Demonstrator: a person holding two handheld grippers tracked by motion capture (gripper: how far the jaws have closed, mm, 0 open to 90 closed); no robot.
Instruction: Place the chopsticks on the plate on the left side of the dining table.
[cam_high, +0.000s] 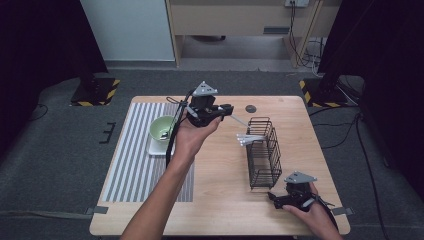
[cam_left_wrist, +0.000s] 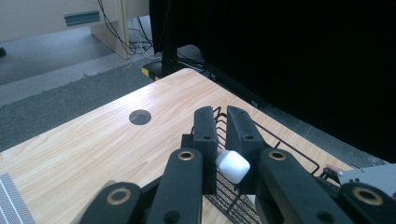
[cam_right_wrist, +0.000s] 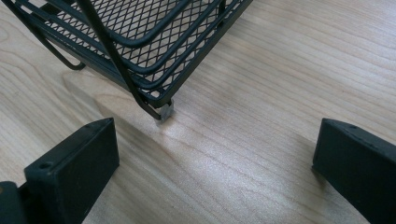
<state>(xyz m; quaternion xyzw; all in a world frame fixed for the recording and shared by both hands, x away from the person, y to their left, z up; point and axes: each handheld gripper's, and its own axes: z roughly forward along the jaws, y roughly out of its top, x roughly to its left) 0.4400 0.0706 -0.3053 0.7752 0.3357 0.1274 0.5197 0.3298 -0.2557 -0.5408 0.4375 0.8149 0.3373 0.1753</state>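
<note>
Right gripper (cam_high: 276, 198): lower right of the high view, held low at the table's near edge by the right hand (cam_high: 312, 212); its jaws stand wide apart with nothing between them, bare wood showing in the gap in the right gripper view.
Wire basket (cam_high: 263, 152): right of centre in the high view, black mesh, just beyond the right gripper; its near corner foot (cam_right_wrist: 163, 112) rests on the wood at upper centre of the right gripper view, the rest cut off by the top edge.
White utensils (cam_high: 250, 139): pale handles poke out of the basket's left side; what kind they are is too small to tell.
Left gripper (cam_high: 234, 119): centre of the high view, raised above the table in the left hand (cam_high: 192, 135), jaws clamped on a white utensil (cam_left_wrist: 232, 166) whose blunt end shows between them in the left gripper view; its far end is hidden behind the jaws.
Green bowl (cam_high: 163, 128): left of the left hand, on a white square plate (cam_high: 157, 148); partly covered by the gripper's cable.
Striped mat (cam_high: 135, 160): left part of the wooden table (cam_high: 220, 200), under the plate.
Round grommet (cam_high: 250, 108): far edge of the table.
Beyond: grey carpet, dark stands, cables at upper right.
</note>
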